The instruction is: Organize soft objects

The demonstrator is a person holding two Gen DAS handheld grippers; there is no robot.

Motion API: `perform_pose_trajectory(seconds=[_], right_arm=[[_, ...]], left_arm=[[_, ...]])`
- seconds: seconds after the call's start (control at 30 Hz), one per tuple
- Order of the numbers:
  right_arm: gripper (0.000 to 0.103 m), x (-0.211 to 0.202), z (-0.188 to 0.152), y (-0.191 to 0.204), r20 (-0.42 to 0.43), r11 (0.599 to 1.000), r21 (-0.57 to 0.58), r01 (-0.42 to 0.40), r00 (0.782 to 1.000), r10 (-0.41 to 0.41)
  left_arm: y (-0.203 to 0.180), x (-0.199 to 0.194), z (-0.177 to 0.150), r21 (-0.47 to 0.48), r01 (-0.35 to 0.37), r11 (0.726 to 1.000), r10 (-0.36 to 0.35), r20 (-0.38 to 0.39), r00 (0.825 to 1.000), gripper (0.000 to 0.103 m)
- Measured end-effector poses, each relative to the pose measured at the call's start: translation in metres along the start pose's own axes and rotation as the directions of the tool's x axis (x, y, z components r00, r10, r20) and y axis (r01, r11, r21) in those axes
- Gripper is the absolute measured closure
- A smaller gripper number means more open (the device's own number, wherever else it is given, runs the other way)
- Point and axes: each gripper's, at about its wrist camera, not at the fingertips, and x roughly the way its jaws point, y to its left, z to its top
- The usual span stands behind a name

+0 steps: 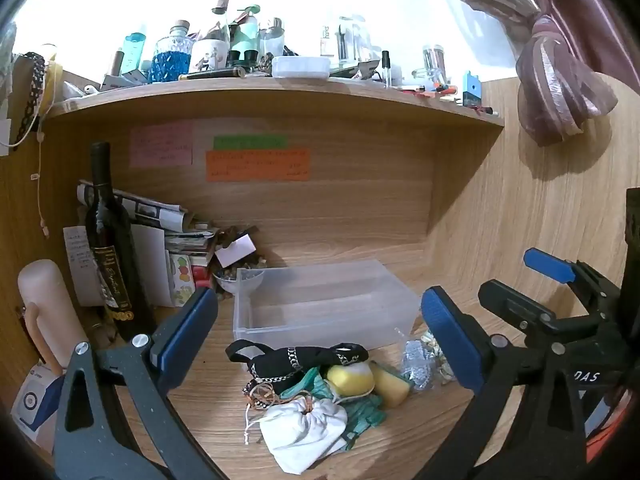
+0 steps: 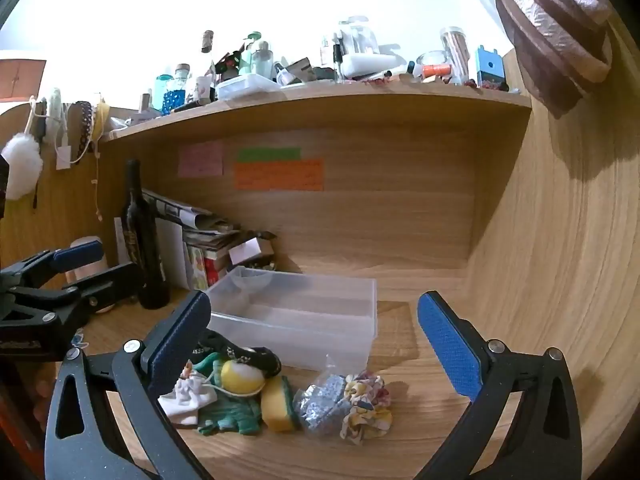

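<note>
A pile of soft things lies on the wooden desk in front of a clear plastic bin. In it are a white drawstring pouch, a black chain-trimmed strap, a green cloth, a yellow and white round puff, a yellow sponge, a silver scrunchie in a bag and a floral scrunchie. My left gripper is open above the pile. My right gripper is open above it too. The bin holds nothing.
A dark wine bottle stands left of the bin, with stacked papers and books behind it. A pale cylinder stands at far left. A cluttered shelf hangs overhead. A wooden side wall closes the right.
</note>
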Motion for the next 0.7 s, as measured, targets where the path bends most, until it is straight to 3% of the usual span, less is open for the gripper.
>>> perform_pose_trajectory(seconds=[0.7], right_arm=[[0.0,-0.0069,0.0026,0.0102,0.025,0.999,-0.04,0.015,1.0,-0.014]], left_arm=[[0.002,0.0012,0.001,0.002,0.005,1.0,-0.005,-0.003,1.0,0.0]])
